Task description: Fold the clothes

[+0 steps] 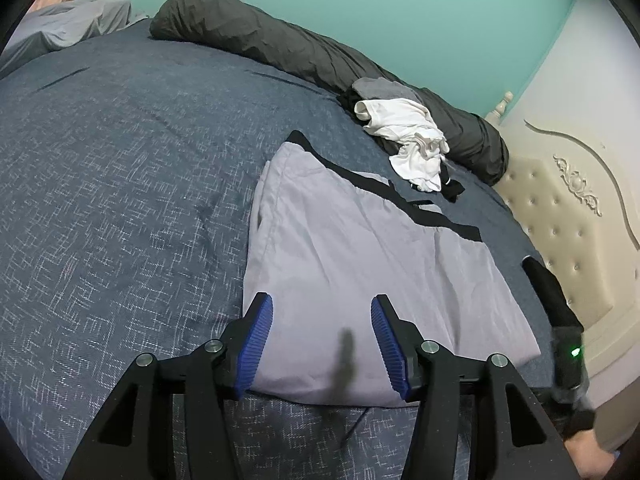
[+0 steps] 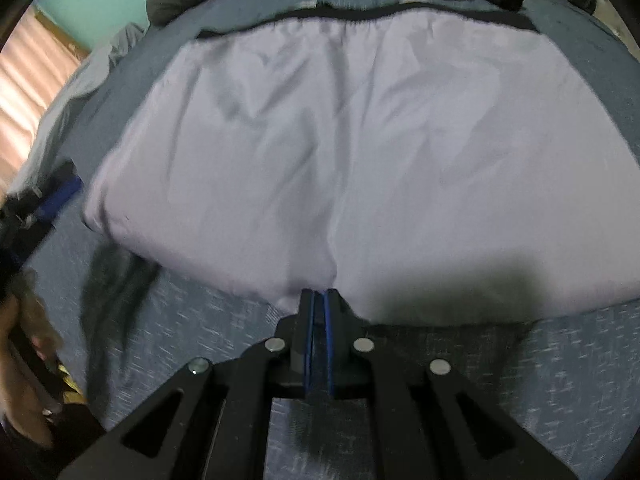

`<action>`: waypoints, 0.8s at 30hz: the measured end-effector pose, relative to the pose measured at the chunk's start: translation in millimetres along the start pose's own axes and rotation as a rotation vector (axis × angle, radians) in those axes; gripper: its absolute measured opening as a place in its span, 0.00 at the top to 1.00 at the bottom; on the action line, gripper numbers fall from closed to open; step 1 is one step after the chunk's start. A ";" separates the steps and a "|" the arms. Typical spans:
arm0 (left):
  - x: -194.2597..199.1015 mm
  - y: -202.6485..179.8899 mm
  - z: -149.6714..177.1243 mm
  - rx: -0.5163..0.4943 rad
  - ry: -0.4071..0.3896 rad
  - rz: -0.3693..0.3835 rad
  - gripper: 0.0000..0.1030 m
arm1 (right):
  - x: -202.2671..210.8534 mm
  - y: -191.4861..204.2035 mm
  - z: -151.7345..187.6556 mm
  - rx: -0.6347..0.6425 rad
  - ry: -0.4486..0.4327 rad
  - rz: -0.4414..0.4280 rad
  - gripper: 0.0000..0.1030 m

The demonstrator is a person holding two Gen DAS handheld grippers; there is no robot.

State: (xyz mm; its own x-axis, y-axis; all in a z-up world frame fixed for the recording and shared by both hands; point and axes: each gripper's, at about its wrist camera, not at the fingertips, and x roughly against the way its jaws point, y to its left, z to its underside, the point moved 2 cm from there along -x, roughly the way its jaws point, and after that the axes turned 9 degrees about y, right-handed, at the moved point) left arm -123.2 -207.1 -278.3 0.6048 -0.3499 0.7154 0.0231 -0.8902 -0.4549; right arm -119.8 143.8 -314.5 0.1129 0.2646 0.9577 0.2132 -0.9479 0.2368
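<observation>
Lavender shorts lie flat on the bed: right claw closed at their near hem, apparently pinching it; left claw wide open, empty, hem at twelve o'clock.

Lavender shorts, black waistband; blue-flecked bedspread.

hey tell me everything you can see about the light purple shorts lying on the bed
The light purple shorts are a thin, smooth-looking woven fabric, pale lavender with a black waistband along the far edge. They lie spread flat on the blue-grey bedspread, lightly creased, waistband toward the pile of white clothes. The left tongs stand open over the near left corner, not gripping. The right tongs are shut at the middle of the near hem; whether fabric is pinched between them cannot be told.
</observation>
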 end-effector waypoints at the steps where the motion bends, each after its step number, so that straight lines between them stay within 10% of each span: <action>1: 0.2 0.5 0.3 0.001 0.000 0.000 0.46 | -3.0 -1.0 1.7 -0.007 0.007 -0.002 0.97; 24: -2.3 13.8 -2.9 0.023 0.002 -0.006 0.45 | 7.5 -15.3 -66.5 -0.050 -0.052 0.013 0.97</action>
State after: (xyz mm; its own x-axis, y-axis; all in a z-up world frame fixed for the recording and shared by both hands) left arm -126.6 -219.4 -284.7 0.6031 -0.3447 0.7193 0.0454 -0.8855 -0.4624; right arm -186.7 148.5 -300.1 0.1655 0.2595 0.9514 0.1628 -0.9587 0.2332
